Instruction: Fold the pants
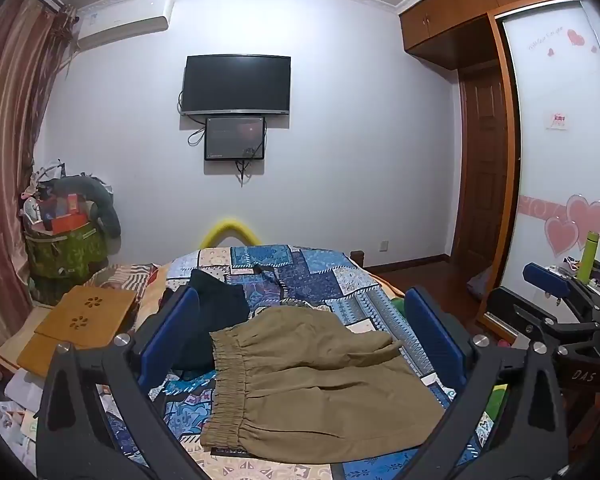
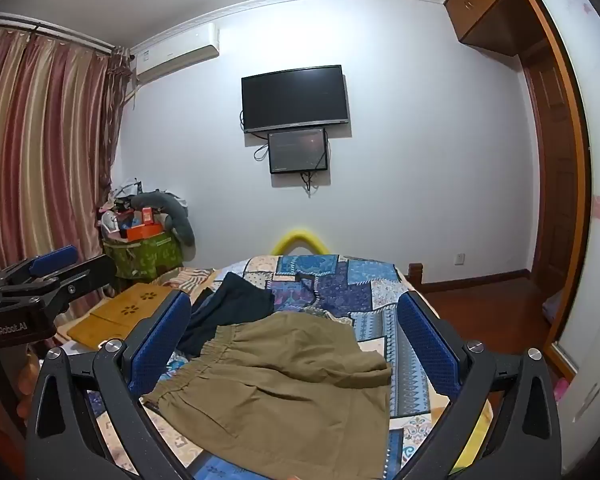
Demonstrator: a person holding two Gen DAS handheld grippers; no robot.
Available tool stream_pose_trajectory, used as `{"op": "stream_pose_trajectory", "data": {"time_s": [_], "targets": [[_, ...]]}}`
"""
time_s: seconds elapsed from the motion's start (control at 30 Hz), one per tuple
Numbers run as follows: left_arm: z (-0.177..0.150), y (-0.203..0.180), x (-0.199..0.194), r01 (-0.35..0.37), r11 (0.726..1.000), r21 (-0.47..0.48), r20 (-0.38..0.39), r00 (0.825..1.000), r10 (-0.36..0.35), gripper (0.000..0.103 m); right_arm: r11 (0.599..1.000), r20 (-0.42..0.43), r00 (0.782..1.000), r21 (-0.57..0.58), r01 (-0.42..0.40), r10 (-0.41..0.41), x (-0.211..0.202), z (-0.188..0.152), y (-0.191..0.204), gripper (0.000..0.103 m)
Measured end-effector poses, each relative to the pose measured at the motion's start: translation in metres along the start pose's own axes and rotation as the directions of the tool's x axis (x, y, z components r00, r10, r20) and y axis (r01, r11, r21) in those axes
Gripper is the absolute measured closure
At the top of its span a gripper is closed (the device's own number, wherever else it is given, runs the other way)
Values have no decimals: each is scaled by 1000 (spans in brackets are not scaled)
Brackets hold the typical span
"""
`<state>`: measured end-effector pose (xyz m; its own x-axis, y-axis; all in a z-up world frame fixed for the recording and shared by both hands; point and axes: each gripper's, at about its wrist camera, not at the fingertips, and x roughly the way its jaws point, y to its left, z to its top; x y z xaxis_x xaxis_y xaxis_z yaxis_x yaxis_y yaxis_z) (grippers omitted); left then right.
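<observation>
Both hand-held grippers, left and right, spread wide, grasping nothing, khaki pants lying crosswise, waistband leftward

The khaki cloth pants with elastic waistband run out under the lower picture edge. They hide part of the dark navy garment, and the small lower wall screen is too blurred to read.

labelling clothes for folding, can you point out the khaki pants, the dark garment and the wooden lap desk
khaki pants [image 1: 316, 384], left wrist view, middle of the fabric
dark garment [image 2: 236, 300], right wrist view, its upper part
wooden lap desk [image 1: 84, 320], left wrist view, its top
</observation>
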<state>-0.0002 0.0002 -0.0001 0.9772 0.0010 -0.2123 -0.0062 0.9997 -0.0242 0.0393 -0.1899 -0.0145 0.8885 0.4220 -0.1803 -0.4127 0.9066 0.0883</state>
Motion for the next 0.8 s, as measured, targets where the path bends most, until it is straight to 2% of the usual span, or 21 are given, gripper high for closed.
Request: {"op": "stream_pose_trajectory", "data": {"time_s": [0.8], "targets": [[1, -2, 2, 0, 1000, 16, -9, 1000, 0, 0, 1000, -20, 1000, 14, 1, -1, 0, -2, -3, 1]]}}
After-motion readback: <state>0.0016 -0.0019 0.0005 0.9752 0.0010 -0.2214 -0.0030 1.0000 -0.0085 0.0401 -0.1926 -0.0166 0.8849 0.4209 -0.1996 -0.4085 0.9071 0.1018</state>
